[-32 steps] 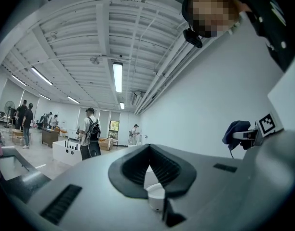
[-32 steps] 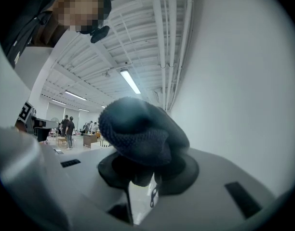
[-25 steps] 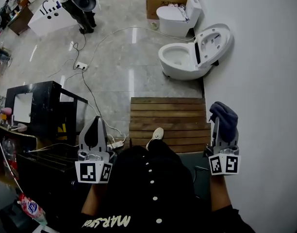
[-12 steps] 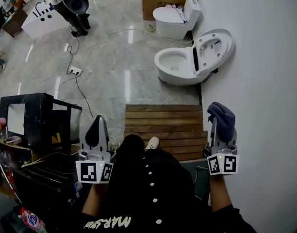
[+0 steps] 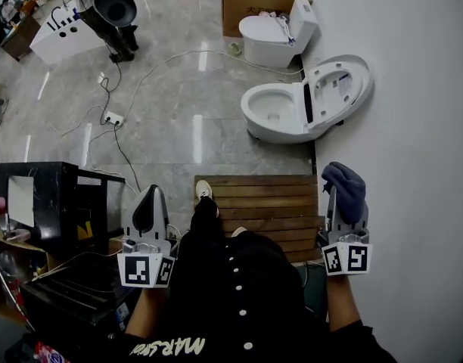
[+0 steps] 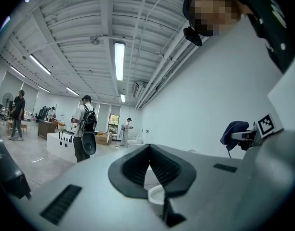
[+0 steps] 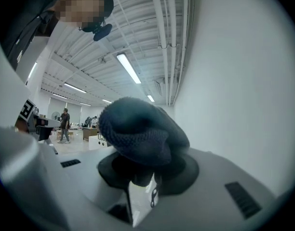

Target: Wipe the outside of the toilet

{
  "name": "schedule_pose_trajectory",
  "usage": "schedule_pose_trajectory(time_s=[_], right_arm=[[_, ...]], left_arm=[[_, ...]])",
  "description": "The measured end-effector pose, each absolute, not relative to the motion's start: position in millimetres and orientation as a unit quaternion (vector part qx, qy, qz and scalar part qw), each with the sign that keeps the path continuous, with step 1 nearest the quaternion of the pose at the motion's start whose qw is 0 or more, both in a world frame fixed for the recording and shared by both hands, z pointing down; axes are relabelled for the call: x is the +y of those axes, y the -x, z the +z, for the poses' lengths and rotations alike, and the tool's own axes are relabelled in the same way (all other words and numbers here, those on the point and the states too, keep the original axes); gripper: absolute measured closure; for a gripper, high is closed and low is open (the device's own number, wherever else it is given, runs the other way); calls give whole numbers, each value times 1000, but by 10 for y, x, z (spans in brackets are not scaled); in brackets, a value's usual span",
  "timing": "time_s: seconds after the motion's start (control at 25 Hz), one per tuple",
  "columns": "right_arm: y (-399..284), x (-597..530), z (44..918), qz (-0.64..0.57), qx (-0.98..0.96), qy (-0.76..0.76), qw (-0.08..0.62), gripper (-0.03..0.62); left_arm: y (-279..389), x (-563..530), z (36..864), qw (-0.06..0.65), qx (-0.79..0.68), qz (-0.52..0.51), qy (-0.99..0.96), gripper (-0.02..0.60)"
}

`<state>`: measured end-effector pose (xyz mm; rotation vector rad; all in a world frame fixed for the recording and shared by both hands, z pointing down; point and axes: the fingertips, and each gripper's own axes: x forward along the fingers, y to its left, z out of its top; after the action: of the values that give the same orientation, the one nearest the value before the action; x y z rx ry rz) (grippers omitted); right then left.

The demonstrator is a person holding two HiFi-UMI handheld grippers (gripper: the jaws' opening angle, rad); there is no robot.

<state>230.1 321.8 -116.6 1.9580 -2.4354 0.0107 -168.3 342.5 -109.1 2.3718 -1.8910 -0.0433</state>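
A white toilet (image 5: 281, 112) with its lid raised stands on the floor against the right wall, ahead of me. In the left gripper view a bit of its bowl (image 6: 156, 194) shows below the jaws. My right gripper (image 5: 345, 197) is shut on a dark blue cloth (image 5: 345, 186), held at my right side near the wall. The bunched cloth (image 7: 140, 129) fills the jaws of the right gripper (image 7: 143, 173). My left gripper (image 5: 150, 195) is held at my left, shut and with nothing in it; its tips meet (image 6: 148, 148). Both are well short of the toilet.
A wooden slatted platform (image 5: 269, 195) lies between me and the toilet, my foot (image 5: 204, 190) at its left edge. A second toilet (image 5: 273, 32) and a cardboard box (image 5: 243, 2) stand farther back. A black cabinet (image 5: 61, 195) is at left; cables and a power strip (image 5: 110, 117) cross the floor.
I have walked forward: the toilet sits lower and nearer in the head view, and my foot has stepped to the platform's left edge. Both grippers hold as before.
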Motion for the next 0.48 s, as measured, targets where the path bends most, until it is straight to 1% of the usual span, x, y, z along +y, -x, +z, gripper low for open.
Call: schedule_pose_trajectory(time_s=[0.24, 0.48], right_arm=[[-2148, 2539, -796, 3, -762, -648, 6, 497], [-1803, 1724, -687, 11, -759, -651, 5, 497]], left_arm=[[1771, 2556, -706, 52, -601, -20, -798, 571], [2004, 1740, -679, 49, -583, -14, -811, 571]])
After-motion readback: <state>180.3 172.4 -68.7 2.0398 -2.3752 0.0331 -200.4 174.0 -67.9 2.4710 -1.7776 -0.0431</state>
